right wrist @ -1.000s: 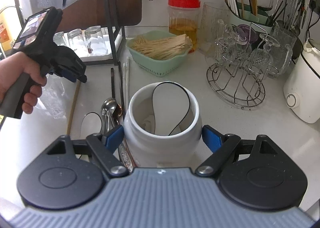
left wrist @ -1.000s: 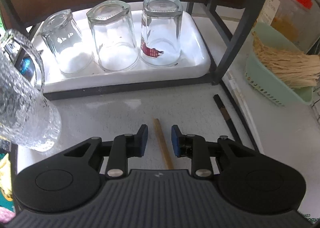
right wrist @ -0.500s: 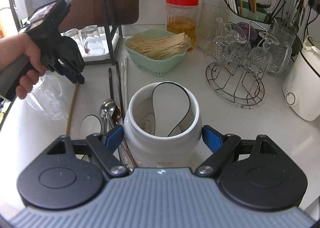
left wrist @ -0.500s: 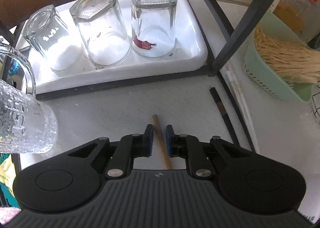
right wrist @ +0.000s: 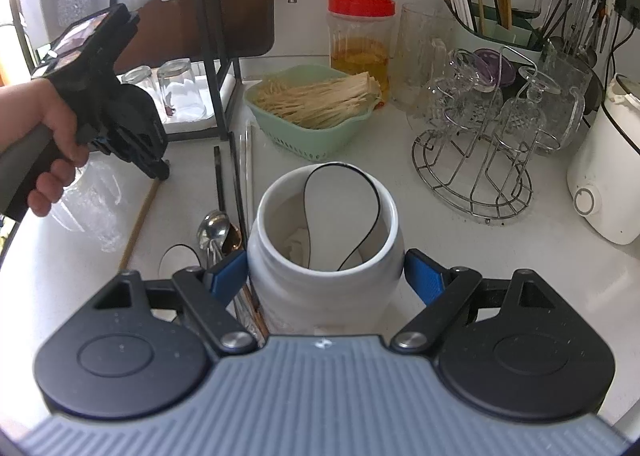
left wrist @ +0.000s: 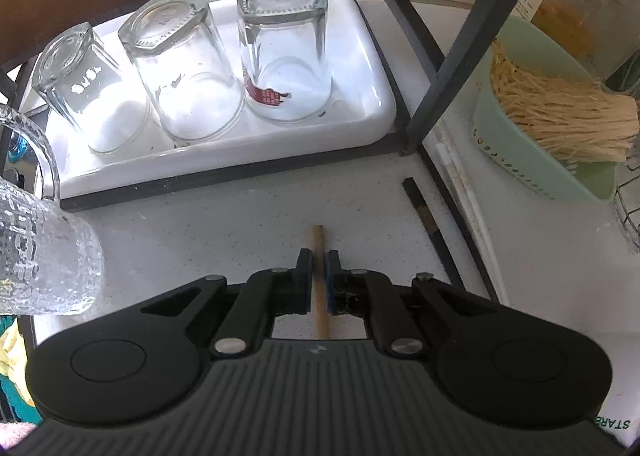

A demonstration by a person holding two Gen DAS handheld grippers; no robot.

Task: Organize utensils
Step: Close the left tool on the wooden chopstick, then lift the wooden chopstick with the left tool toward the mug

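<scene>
Right gripper (right wrist: 326, 276): nearest item; jaws spread either side of the white ceramic jar (right wrist: 324, 252), left pad touching its wall, right pad just beside it; whether it presses the jar cannot be told.
Jar: upright on the white counter (right wrist: 400, 160), mouth open, a thin black loop inside.
Spoons (right wrist: 218, 228): lying on the counter just left of the jar, bowls pointing far.
Wooden chopstick (left wrist: 319, 276): flat on the counter, left of the spoons, running near to far.
Left gripper (left wrist: 319, 266): pointing steeply down, jaws closing, blue pads against the chopstick's sides near its far end.
Dark chopstick (left wrist: 430, 224): on the counter, right of the wooden one.
Textured glass mug (left wrist: 44, 256): left of the left gripper.
White tray (left wrist: 372, 104): farther back under a black rack, bearing three upturned glasses (left wrist: 188, 72).
Green basket (right wrist: 312, 112): far right of the tray, holding pale sticks.
</scene>
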